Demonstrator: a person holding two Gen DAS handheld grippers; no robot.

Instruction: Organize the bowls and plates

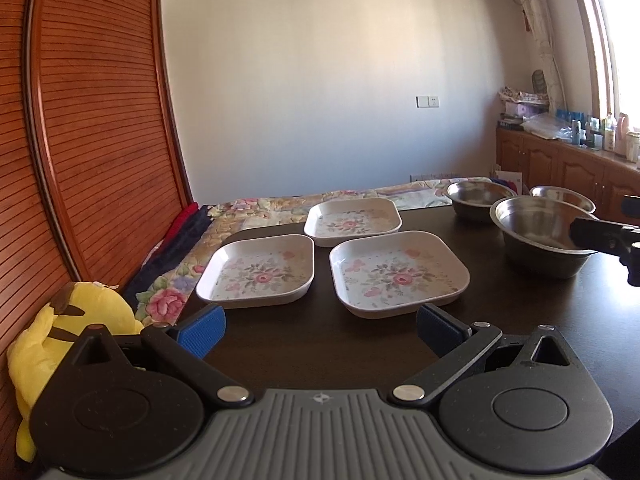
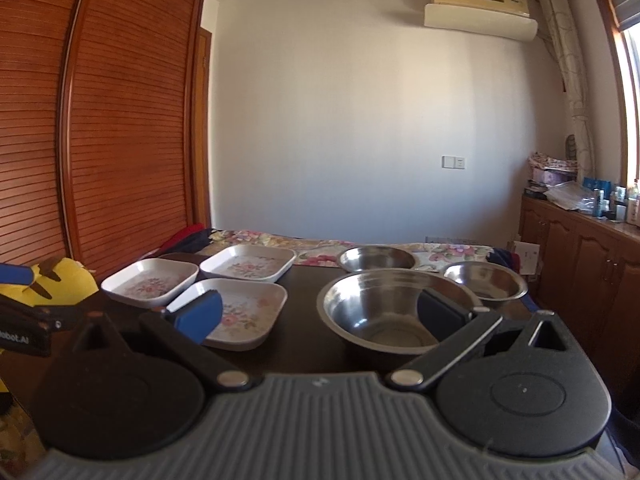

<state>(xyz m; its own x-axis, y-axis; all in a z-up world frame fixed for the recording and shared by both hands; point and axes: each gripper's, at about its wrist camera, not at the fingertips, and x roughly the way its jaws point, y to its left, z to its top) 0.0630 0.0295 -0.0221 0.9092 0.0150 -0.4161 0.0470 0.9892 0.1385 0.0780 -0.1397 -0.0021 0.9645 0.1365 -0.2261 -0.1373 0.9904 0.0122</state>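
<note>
Both grippers' fingers are gaping empty: the left gripper [image 1: 320, 330] facing three square floral plates [image 1: 399, 273], the right gripper [image 2: 320, 316] seemingly straddling the nearest of three steel bowls [image 2: 384, 312].

Bare table [image 1: 320, 344] before plates [image 1: 400, 272], seemingly.

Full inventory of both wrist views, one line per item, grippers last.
Square white floral plates: 3, white with pink flowers, table's left side, apart.
Round steel bowls: 3, silver, table's right side; largest nearest.
Dark wooden table: 1, dark brown.
Yellow plush toy: 1, left of table.
Floral bedspread: 1, beyond table.
Slatted wooden wardrobe: 1, reddish-brown, left.
Left gripper: open, empty, before the plates.
Right gripper: open, empty, at largest bowl.
</note>
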